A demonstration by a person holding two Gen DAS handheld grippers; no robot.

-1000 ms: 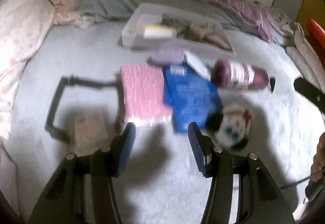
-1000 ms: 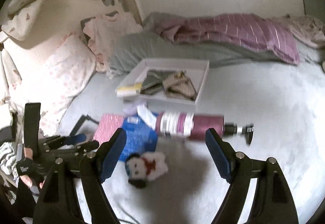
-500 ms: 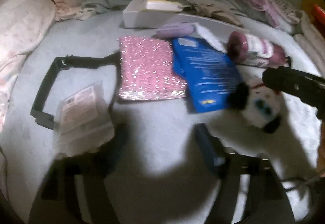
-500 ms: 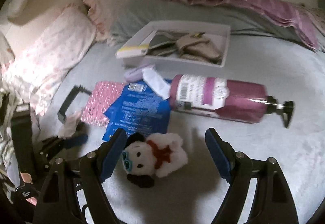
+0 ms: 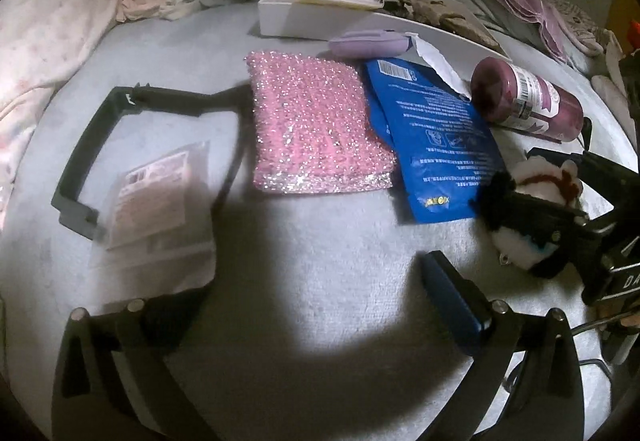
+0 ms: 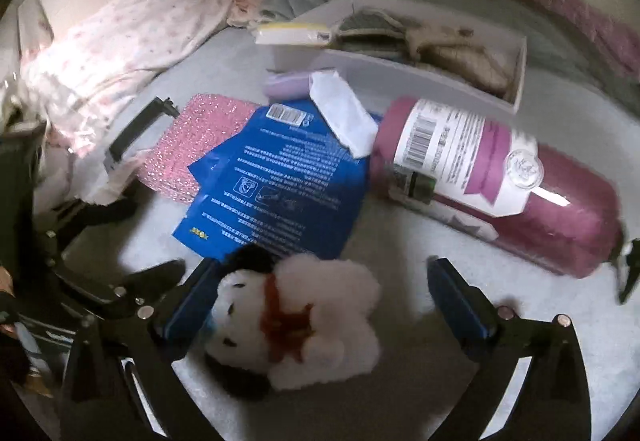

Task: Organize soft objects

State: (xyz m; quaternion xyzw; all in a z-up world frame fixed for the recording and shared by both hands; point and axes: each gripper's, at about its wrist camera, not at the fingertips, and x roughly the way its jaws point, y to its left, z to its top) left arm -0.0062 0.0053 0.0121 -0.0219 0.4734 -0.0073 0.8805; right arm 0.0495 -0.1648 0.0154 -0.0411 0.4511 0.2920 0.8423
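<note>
Right gripper (image 6: 320, 305) astride plush toy (image 6: 296, 325)

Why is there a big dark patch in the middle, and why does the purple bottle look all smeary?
Left wrist view: the dark patch is the shadow of the left gripper falling on the grey blanket. Right wrist view: the purple bottle and white plush toy are smeared by motion blur. Both views bulge at the edges from the fisheye lens.
</note>
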